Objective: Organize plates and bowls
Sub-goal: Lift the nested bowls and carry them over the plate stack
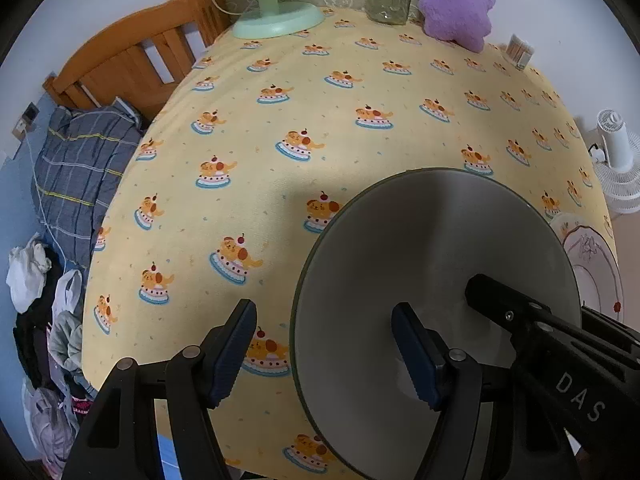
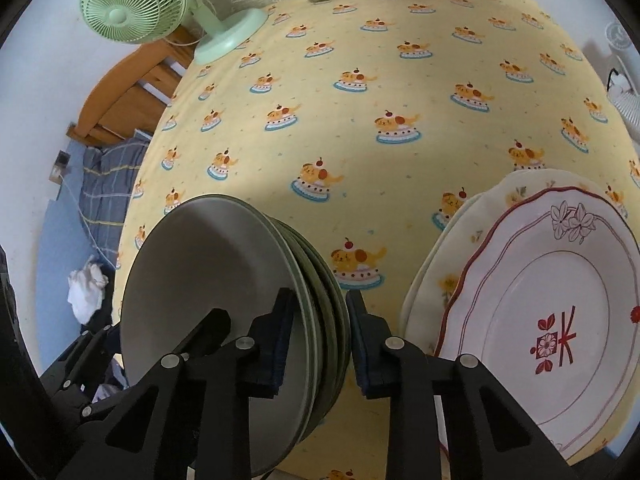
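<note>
**A:** So how far is the plate sorting getting? From the right wrist view the right claw (image 2: 318, 340) is clamping down on the rim of the grey stack (image 2: 208, 280). One finger is sitting inside the top dish and the other is pressing on the outer edges, so it looks like a proper pinch on several at once.

**B:** Yeah, and the left claw (image 1: 324, 356) is just hanging apart, holding nothing. Its right finger is sitting over the same grey stack's near rim, its left one over bare table (image 1: 360, 100). The right claw is showing up just beside it, reaching in from the right.

**A:** The patterned plates (image 2: 560, 320) are already sitting piled just right of the right claw, red-rimmed one on top of a yellow-flowered one.

**B:** So I'm guessing most of it is done: two piles, sorted by type. What's left is probably moving or straightening the grey pile. Can't tell whether those are plates or shallow bowls, though.
</note>
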A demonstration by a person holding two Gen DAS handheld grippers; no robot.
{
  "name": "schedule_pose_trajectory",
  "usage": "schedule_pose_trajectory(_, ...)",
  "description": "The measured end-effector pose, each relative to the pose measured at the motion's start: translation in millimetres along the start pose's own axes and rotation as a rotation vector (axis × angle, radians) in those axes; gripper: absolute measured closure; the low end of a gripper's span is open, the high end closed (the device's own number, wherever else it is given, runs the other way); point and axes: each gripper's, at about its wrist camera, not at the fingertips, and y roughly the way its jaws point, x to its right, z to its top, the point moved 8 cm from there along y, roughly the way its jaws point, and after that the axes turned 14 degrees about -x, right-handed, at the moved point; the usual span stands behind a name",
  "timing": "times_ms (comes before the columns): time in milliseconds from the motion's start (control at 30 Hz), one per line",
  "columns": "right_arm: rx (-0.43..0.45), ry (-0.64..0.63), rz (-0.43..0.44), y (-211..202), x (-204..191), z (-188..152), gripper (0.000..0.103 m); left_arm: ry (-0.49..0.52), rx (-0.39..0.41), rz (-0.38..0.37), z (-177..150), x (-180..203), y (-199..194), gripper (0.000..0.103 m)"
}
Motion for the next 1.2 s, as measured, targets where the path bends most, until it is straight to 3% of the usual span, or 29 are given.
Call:
schedule_pose_trajectory(200, 0.021, 0.039, -0.029, 0, 0, 1, 0.072, 0.063, 0.003, -0.023, 4, 3, 1, 0.031)
schedule_pose_trajectory(600, 0.057, 0.129, -0.107, 1, -2, -2, 0.067, 0.145, 0.023, -0.191, 7, 5, 7, 0.036)
schedule_pose_trajectory(900, 0.070, 0.148, -0.131, 1, -2, -1, 0.065, 0.156, 0.038, -0.258, 9, 7, 9, 0.039)
schedule_pose_trajectory(1000, 0.074, 0.141, -0.128, 1, -2, 0, 0.064, 0.159, 0.044, -0.272, 8, 10, 8, 0.044)
schedule_pose_trajectory(1100, 0.074, 0.131, -0.136, 1, -3, -1, 0.064, 0.180, 0.047, -0.294, 7, 16, 6, 0.058)
schedule_pose_trajectory(1200, 0.072, 0.130, -0.134, 1, -3, -1, 0.065, 0.180, 0.043, -0.288, 7, 17, 5, 0.058)
